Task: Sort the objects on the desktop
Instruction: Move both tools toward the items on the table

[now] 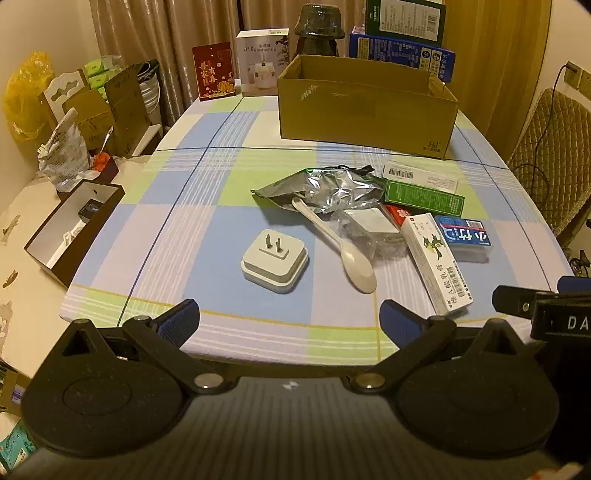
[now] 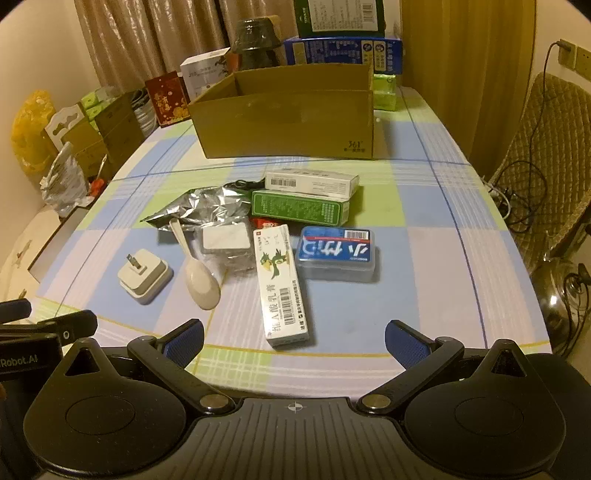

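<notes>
On the checked tablecloth lies a cluster: a white plug adapter (image 1: 275,260) (image 2: 145,275) prongs up, a white plastic spoon (image 1: 341,249) (image 2: 195,266), a crumpled foil bag (image 1: 325,188) (image 2: 207,206), a long white ointment box (image 1: 436,262) (image 2: 282,286), a blue-lidded clear case (image 1: 464,238) (image 2: 338,253), a green box (image 1: 424,197) (image 2: 301,208) and a white barcode box (image 1: 419,175) (image 2: 312,181). An open cardboard box (image 1: 364,107) (image 2: 288,114) stands behind them. My left gripper (image 1: 290,319) is open near the front edge, short of the adapter. My right gripper (image 2: 293,339) is open just before the ointment box.
Packages, a dark jar (image 1: 319,27) and stacked boxes line the table's back edge. A dark open box (image 1: 74,225) and cartons sit off the left side. A quilted chair (image 2: 546,158) with cables stands on the right. The other gripper's body shows at each view's edge.
</notes>
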`<control>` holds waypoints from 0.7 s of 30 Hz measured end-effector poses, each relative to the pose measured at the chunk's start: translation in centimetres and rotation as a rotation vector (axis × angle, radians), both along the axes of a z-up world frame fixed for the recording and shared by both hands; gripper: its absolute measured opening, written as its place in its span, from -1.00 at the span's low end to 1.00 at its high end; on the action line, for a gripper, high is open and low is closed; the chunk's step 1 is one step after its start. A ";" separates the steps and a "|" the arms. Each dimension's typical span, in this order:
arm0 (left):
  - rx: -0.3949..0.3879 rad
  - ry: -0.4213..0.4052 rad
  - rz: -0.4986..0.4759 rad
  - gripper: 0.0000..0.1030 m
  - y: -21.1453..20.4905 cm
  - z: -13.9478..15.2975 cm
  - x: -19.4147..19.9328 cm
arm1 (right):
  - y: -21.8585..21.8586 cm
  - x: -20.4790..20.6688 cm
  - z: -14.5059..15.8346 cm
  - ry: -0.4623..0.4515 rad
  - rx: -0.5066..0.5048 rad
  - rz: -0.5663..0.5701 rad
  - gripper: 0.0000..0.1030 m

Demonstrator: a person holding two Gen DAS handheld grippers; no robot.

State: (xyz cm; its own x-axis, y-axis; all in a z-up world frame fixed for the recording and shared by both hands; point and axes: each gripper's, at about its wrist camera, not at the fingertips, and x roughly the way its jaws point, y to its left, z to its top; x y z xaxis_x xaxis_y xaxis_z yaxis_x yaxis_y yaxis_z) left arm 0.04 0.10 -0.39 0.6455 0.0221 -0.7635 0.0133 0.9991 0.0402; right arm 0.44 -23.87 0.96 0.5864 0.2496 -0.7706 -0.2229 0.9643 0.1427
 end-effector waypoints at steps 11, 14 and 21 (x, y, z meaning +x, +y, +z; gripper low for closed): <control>-0.059 -0.015 -0.002 0.98 1.5 0.0 0.0 | 0.3 0.2 -0.2 -0.009 -0.017 0.010 0.97; -0.059 -0.019 -0.005 0.98 1.6 0.0 0.0 | 0.3 0.2 -0.2 -0.009 -0.015 0.011 0.97; -0.072 -0.026 -0.004 0.98 1.8 0.0 0.1 | 0.5 0.2 -0.4 -0.009 -0.015 0.014 0.97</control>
State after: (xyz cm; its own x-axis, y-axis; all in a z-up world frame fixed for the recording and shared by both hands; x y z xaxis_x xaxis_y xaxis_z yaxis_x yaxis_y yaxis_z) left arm 0.10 1.91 -0.42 0.6653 -0.0347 -0.7457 0.0167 0.9994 -0.0316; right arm 0.66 -23.40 0.55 0.5900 0.2462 -0.7690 -0.2374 0.9632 0.1262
